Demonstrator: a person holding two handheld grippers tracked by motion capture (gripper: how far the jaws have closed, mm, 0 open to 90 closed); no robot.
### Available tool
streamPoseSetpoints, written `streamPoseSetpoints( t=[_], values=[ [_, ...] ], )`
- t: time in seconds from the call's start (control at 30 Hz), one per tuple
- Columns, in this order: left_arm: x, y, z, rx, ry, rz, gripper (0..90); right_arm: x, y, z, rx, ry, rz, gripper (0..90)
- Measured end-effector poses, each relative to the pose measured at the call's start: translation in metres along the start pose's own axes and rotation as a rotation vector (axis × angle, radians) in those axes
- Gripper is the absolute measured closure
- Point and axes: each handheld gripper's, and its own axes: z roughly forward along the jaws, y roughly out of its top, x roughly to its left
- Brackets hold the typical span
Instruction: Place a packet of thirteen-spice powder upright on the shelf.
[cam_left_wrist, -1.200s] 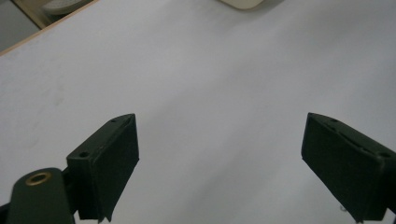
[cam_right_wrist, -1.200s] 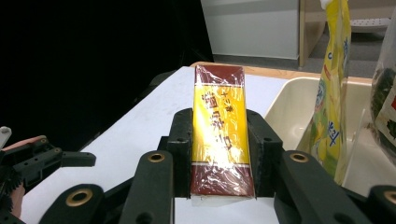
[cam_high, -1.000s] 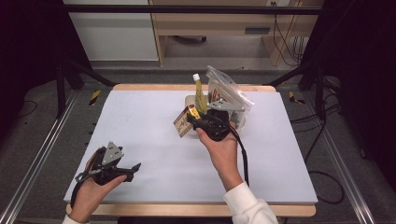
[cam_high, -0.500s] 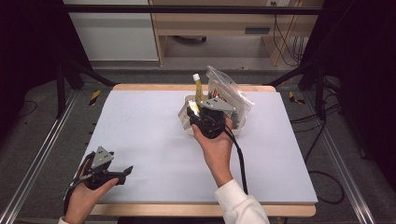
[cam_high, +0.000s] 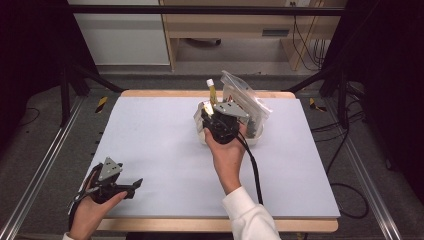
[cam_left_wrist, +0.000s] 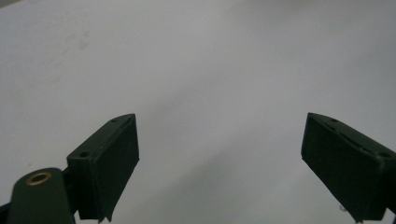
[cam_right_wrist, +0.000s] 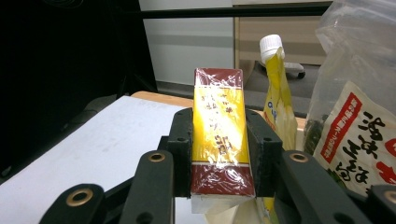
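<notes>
Gripping yellow-red box (cam_right_wrist: 219, 135): right gripper (cam_right_wrist: 219, 154) | left gripper (cam_left_wrist: 219, 163) wide, empty | pale table (cam_high: 150, 135), dark room

- The high view looks forward and down from above the person's side of the table (cam_high: 150, 150), far enough off to take in the whole top.
- The left gripper view rides on the left gripper (cam_high: 120, 184) near the table's front left corner, facing the bare top from close by.
- The right gripper view sits on the right gripper (cam_right_wrist: 219, 144), looking level toward the table's far edge, very close to the yellow-and-red box (cam_right_wrist: 219, 135).
- High and right views share the box, yellow squeeze pouch (cam_high: 212, 91) and clear bag (cam_high: 245, 100).
</notes>
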Motion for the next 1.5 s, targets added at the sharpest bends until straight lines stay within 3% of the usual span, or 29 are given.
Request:
streamPoseSetpoints(
  t=[0.4, 0.97, 1.5],
  values=[
    [-0.001, 0.0, 0.001, 0.005, -0.007, 0.005, 10.9, -0.004, -0.007, 0.005, -0.052, -0.043, 0.007, 67.9],
    [0.0, 0.0, 0.001, 0.001, -0.012, 0.007, 11.0, -0.004, -0.014, 0.027, -0.052, -0.119, 0.031, 67.9],
    [-0.001, 0.0, 0.001, 0.001, -0.016, 0.013, 11.0, 0.004, -0.023, 0.032, -0.047, -0.145, 0.002, 67.9]
  ],
)
